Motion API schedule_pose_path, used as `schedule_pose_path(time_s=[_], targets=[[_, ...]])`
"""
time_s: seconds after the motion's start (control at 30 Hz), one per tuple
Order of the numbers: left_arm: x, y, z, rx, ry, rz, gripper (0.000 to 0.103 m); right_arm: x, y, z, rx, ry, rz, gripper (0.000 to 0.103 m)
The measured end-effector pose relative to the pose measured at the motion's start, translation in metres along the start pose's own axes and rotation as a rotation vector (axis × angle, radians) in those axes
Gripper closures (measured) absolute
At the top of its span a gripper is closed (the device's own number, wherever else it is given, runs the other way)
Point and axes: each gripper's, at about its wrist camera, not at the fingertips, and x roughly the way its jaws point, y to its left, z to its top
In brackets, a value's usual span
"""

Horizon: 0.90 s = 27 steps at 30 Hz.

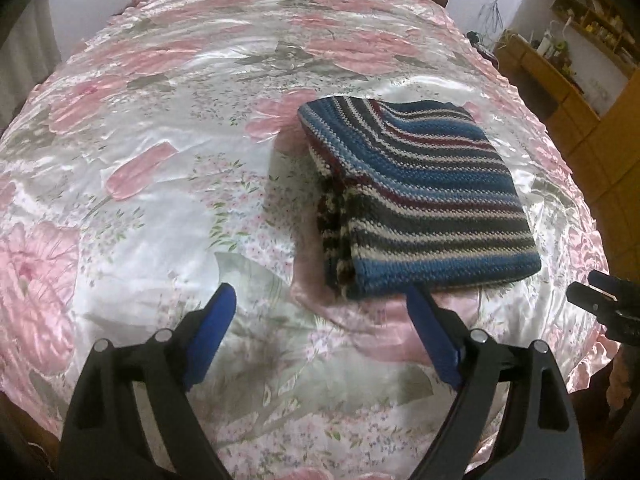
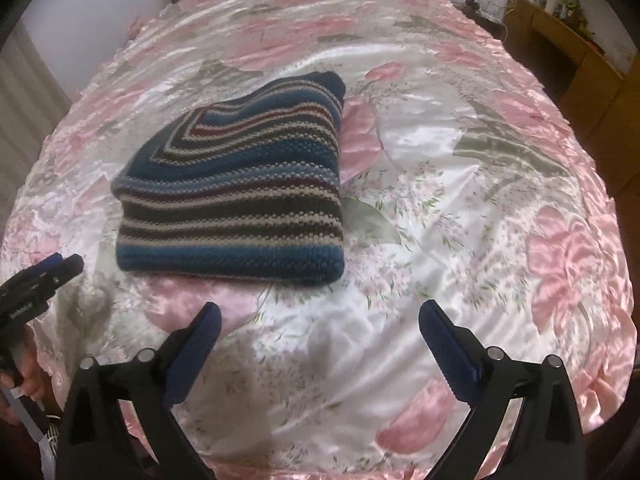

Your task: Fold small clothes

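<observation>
Two grippers, both spread wide and holding nothing. Left gripper [image 1: 320, 292] low over the satin bedspread [image 1: 160, 160], just short of the near edge of the striped knit garment [image 1: 420, 192], its right blue fingertip [image 1: 416, 300] close against that edge; touching or not, cannot tell. Right gripper [image 2: 320, 312] likewise over the bedspread [image 2: 460, 200], near the garment [image 2: 236, 188] but apart from it, and off to its right.

Garment folded into a thick, roughly square packet, lying flat on the bedspread, blue, white, dark and maroon stripes running across the top face. Layered fold edges showing along its left side in the left wrist view, the front edge a band of blue.

Seen from the left wrist camera, right gripper [image 1: 600, 292] at the frame's right edge, beside the garment's near right corner. Seen from the right wrist camera, left gripper [image 2: 60, 268] at the frame's left edge, beside the garment's near left corner, with fingers of a hand [image 2: 28, 376] wrapped round its handle.

Beyond the garment, wooden shelving [image 1: 568, 60] against the wall on the right.
</observation>
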Motion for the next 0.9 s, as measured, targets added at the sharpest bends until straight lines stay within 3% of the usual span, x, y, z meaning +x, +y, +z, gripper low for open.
schedule_pose_path(time_s=[0.37,0.9], targets=[[-0.039,-0.013,-0.017,0.046,-0.035,0.064,0.014,-0.028,0.014,-0.028,-0.008,-0.016,0.028,0.004],[-0.077,-0.026,-0.034,0.084,-0.083,0.083,0.013,-0.056,0.023,-0.045,-0.009,-0.055,0.032,0.004]])
